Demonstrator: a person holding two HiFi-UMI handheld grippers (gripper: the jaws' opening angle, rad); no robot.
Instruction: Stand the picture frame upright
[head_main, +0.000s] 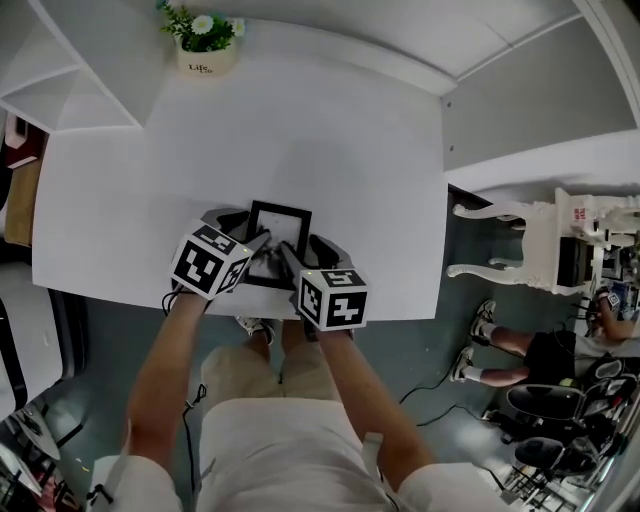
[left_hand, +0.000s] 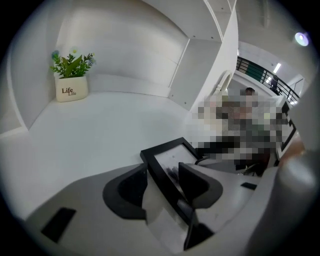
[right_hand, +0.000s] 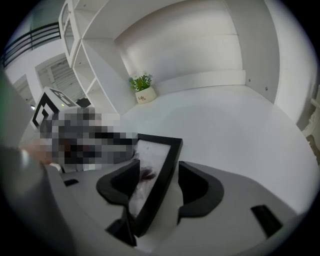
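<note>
Black rectangular picture frame (head_main: 281, 228) with a pale picture behind glass sits near the front edge of the broad white table (head_main: 350, 150), straight ahead of the person and caught between the two tongs. The left gripper (head_main: 258, 243) reaches in from the left and is clamped on the frame's left side bar. In the left gripper view that bar runs slantwise through the gap, with one dark pad at its outer edge and the other lying on the glass. The right gripper (head_main: 292, 256) comes in from the right and is closed on the right side bar in the same way, its inner pad against the glass and its outer pad at the bar's outer edge. Both gripper views show the frame tilted rather than flat. At the far edge of the table, well apart from the frame, stands a small white pot (head_main: 206, 58) of green leaves and pale flowers. A white shelf unit (head_main: 70, 90) adjoins the table's far left corner.
</note>
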